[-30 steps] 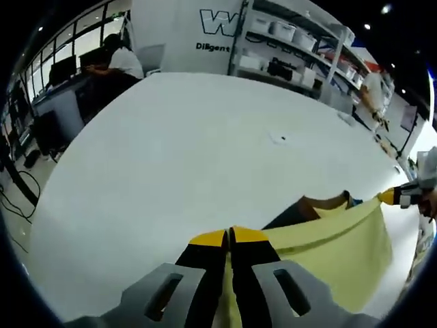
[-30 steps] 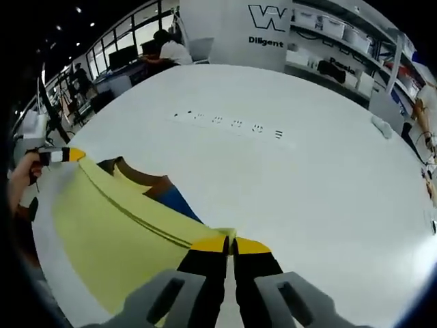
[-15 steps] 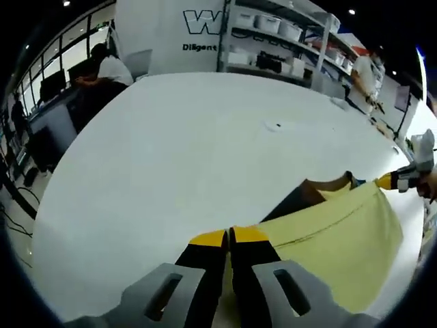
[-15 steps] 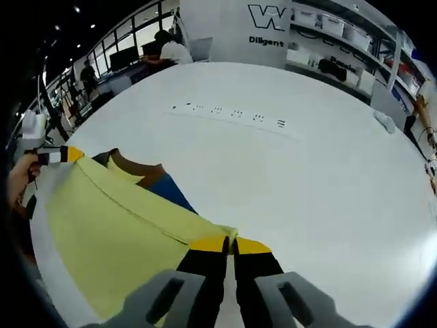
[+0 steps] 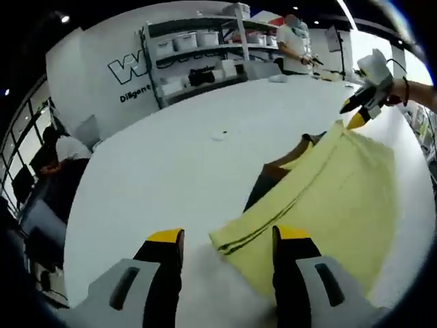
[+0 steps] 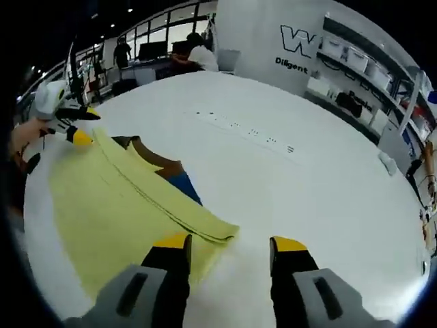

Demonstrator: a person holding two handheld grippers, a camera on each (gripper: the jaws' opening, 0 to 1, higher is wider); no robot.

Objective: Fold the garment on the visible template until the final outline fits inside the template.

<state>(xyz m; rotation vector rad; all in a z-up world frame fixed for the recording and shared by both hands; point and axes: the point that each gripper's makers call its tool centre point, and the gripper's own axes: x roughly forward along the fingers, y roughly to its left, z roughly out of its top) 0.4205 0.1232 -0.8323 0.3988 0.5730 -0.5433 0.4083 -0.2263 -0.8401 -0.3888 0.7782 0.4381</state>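
A yellow garment (image 5: 328, 198) lies flat on the white table (image 5: 171, 171), with a doubled edge along its far side. Brown (image 5: 280, 167) and dark parts of the template peek out from under that edge. In the right gripper view the same garment (image 6: 116, 212) covers the template, whose brown (image 6: 158, 162) and blue (image 6: 184, 186) parts show. My left gripper (image 5: 229, 236) is open, with the garment's corner lying between its jaws. My right gripper (image 6: 229, 242) is open beside the other corner. Each gripper also appears in the other's view, the right gripper (image 5: 356, 117) and the left gripper (image 6: 76, 133), at the garment's far corners.
A row of small marks (image 6: 246, 130) crosses the table beyond the garment, and a small white object (image 6: 388, 162) lies far right. Shelves with boxes (image 5: 198, 58) stand behind the table. A person (image 5: 293, 37) stands by the shelves; others sit at desks (image 6: 198, 55).
Both grippers have opened and let go of the garment's corners. The garment now rests on the table. Both cameras have tilted and shifted.
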